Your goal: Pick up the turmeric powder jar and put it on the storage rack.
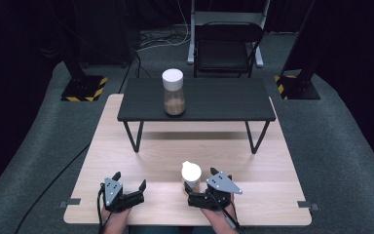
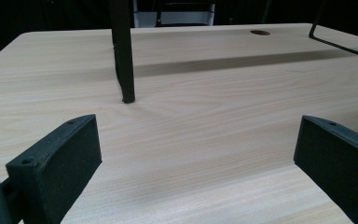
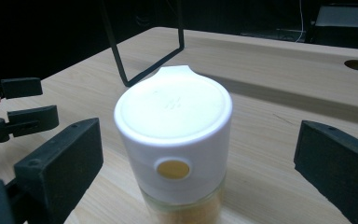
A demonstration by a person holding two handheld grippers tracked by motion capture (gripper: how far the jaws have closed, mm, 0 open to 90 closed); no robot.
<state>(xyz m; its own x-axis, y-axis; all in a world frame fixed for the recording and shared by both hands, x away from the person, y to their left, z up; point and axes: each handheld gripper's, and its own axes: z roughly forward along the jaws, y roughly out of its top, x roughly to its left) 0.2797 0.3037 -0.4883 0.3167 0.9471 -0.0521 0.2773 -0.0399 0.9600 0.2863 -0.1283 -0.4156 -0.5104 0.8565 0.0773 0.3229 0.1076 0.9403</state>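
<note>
A small spice jar (image 1: 191, 174) with a white flip lid and yellowish powder stands upright near the wooden table's (image 1: 126, 146) front edge. My right gripper (image 1: 200, 179) is open around the small jar (image 3: 173, 140), one jaw on each side, and neither touches it. The right gripper (image 3: 196, 137) view shows clear gaps at both sides of the jar. My left gripper (image 1: 129, 179) rests open to the jar's left, with bare wood between its jaws (image 2: 198, 140). A larger jar (image 1: 174, 92) with a white lid and brown powder stands on the black shelf (image 1: 224, 100).
The black shelf stands on thin wire legs (image 2: 123, 56) across the table's far half. A round hole (image 2: 260, 32) is cut in the tabletop. Behind the table are a black chair (image 1: 224, 48) and two stands with yellow-black bases (image 1: 84, 88).
</note>
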